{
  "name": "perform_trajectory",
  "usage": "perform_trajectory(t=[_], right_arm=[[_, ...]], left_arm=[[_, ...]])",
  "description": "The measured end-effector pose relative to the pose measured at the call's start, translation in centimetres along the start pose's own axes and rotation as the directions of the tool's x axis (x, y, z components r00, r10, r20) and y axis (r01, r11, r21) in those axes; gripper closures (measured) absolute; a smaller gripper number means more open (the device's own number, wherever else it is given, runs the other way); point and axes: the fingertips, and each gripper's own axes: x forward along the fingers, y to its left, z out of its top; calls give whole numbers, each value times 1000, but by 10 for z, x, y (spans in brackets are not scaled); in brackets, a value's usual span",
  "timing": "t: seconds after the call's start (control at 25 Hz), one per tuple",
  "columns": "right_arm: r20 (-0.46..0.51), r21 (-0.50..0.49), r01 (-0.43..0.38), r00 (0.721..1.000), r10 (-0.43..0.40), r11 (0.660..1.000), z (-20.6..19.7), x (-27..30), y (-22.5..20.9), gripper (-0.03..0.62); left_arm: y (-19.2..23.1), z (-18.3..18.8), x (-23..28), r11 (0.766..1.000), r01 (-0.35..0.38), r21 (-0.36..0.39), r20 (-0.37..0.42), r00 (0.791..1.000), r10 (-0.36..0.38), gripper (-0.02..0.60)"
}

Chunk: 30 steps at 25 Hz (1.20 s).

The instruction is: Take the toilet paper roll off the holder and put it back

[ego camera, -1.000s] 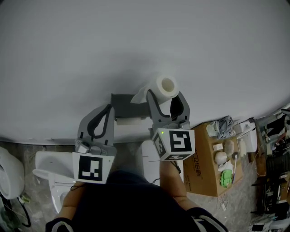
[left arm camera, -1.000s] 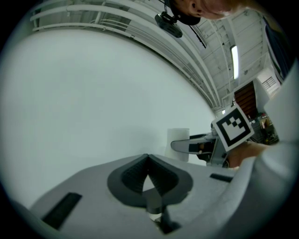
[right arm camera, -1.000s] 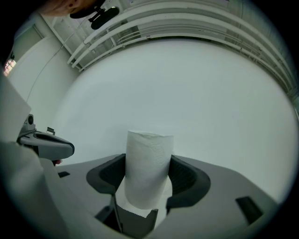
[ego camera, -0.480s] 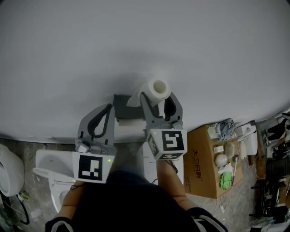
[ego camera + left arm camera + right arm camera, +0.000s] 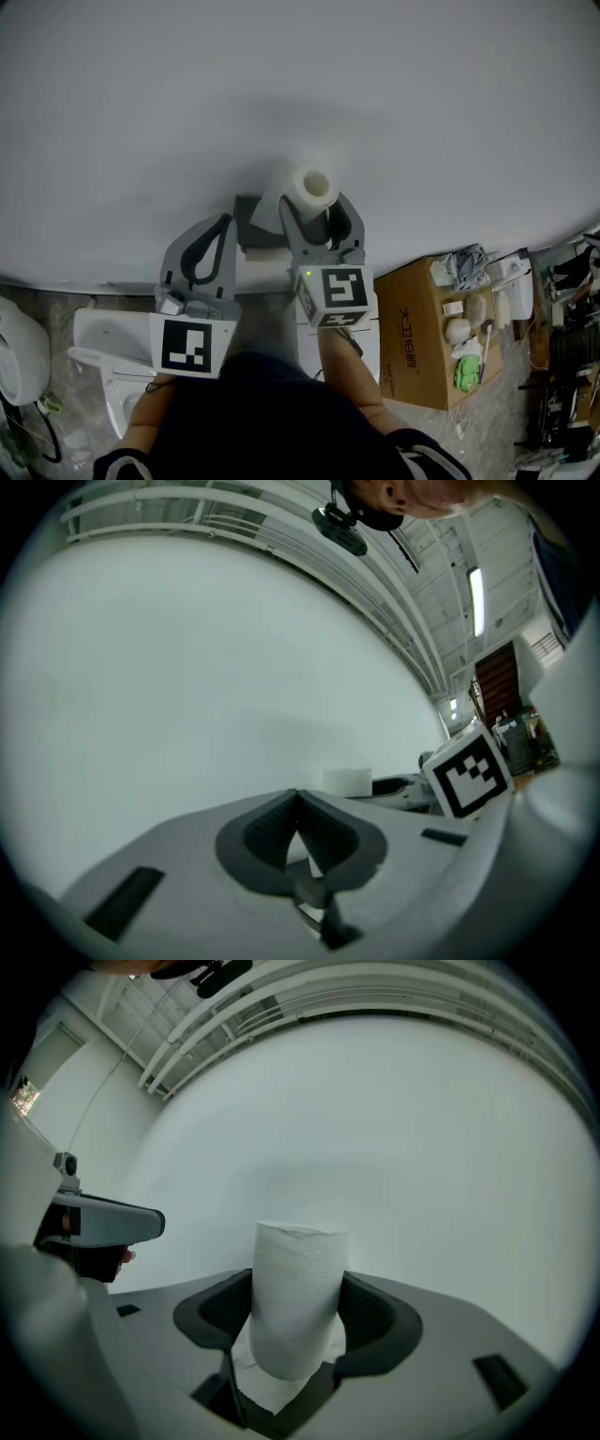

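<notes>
Two grippers are up at the white wall (image 5: pixel 281 84). My right gripper (image 5: pixel 317 208) is clamped on the toilet paper roll (image 5: pixel 314 186), jaws pressing its sides, its hollow core end facing up toward me, just beside the right end of the dark holder (image 5: pixel 251 220). My left gripper (image 5: pixel 298 806) has its jaws closed together on nothing, near the holder's left side

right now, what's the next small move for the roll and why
Likely slide the right claw a little to the left, toward the holder: the roll is clamped in its jaws, just right of the holder and not on it. The left claw is shut and empty.
</notes>
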Motion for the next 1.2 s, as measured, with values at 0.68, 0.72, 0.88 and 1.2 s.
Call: perform_trajectory(t=[0.68,0.72,0.88,1.2], right_arm=[[-42,-2,-20,999,19,1000,-20,10,0,299],[-48,-6,-22,999,22,1000,-21,11,2,299],[-86,-33,-32,996,29,999,-26,13,5,299],[-124,-38,-56,991,51,998,-28,15,8,299]], left_arm=[[-2,-7,6,1000,-7,-4,-17,1000,7,583],[-1,-8,6,1000,-7,-5,-17,1000,7,583],[0,-7,6,1000,-6,-7,-11,1000,6,583],[0,-5,7,1000,-12,-8,-10,1000,12,583]])
